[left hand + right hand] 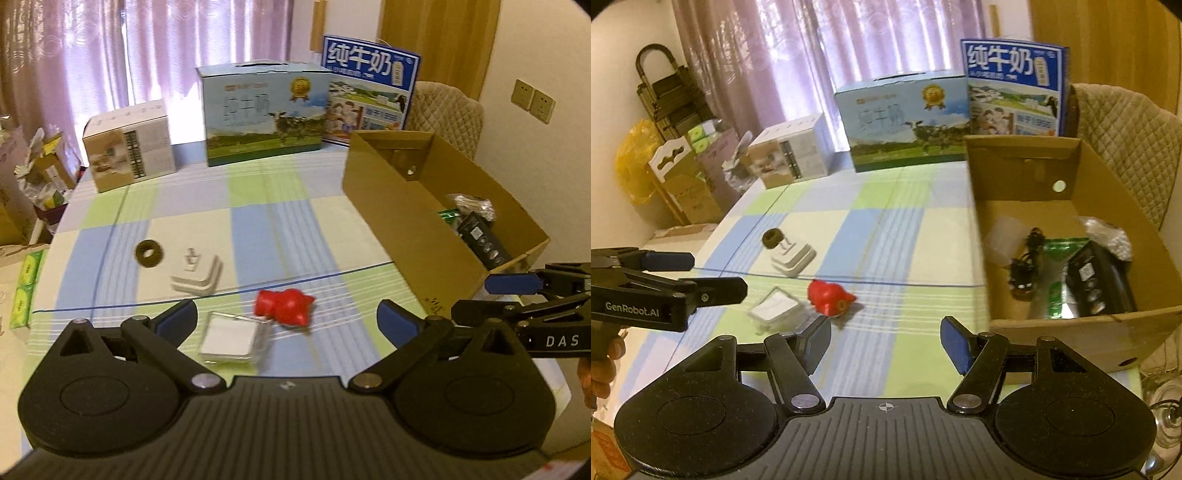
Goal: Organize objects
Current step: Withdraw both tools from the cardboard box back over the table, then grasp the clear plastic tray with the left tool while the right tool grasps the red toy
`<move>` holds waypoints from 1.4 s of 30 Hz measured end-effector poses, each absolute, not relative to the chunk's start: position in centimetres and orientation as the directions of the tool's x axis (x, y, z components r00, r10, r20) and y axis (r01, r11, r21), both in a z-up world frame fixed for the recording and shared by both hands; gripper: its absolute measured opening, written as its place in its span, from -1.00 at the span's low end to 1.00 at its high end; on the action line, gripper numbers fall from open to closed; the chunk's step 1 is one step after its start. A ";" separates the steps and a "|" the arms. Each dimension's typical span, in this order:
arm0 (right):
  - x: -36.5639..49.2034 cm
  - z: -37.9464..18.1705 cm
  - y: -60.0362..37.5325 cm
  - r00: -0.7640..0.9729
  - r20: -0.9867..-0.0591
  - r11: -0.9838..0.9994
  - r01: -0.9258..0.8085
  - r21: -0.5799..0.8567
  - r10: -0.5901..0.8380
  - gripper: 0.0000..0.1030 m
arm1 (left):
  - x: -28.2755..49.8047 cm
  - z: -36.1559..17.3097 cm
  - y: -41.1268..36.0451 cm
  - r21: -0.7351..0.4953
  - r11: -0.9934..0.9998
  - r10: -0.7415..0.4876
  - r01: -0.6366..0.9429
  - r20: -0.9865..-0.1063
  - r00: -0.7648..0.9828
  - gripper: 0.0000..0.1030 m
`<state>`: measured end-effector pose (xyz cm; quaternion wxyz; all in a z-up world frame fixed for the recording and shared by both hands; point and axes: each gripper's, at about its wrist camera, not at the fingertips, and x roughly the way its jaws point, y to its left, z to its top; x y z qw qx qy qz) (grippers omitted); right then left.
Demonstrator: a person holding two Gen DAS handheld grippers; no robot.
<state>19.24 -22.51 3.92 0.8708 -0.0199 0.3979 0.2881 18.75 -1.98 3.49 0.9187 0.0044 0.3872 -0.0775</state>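
my left gripper (286,317): jaws wide apart, holding nothing, above the checked tablecloth (258,206). my right gripper (884,343): jaws likewise spread, empty, just left of the cardboard box (982,229).
landmark, cardboard box: open-topped, on the cloth's right side; inside lie a black device (1097,280), a green packet (1060,266), a dark cable (1027,258).
red toy (284,304): on the cloth, left of the box, untouched.
clear case (231,341): just left of the toy.
white brackets (199,277): farther left.
brown ring (149,253): farthest left of the box.
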 end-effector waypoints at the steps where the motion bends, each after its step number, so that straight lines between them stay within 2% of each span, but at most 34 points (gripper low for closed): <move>1: 19.2 3.8 -22.1 0.513 -0.708 0.831 -0.521 0.194 0.486 0.22 | 18.6 3.4 -1.5 -0.050 0.989 -0.134 0.140 -0.712 0.689 0.98; 13: 19.5 0.8 -18.4 0.455 -0.757 0.825 -0.531 0.192 0.469 0.22 | 18.1 1.8 2.6 -0.065 0.994 -0.109 0.091 -0.730 0.674 0.98; 24: 21.4 -1.6 -16.5 0.410 -0.796 0.825 -0.534 0.186 0.445 0.22 | 20.5 -1.4 3.3 -0.053 0.997 -0.078 0.060 -0.794 0.604 0.98; 42: 24.8 -4.7 -16.1 0.357 -0.842 0.848 -0.491 0.199 0.404 0.22 | 26.4 -6.6 2.1 -0.039 0.992 -0.096 0.122 -0.854 0.511 0.95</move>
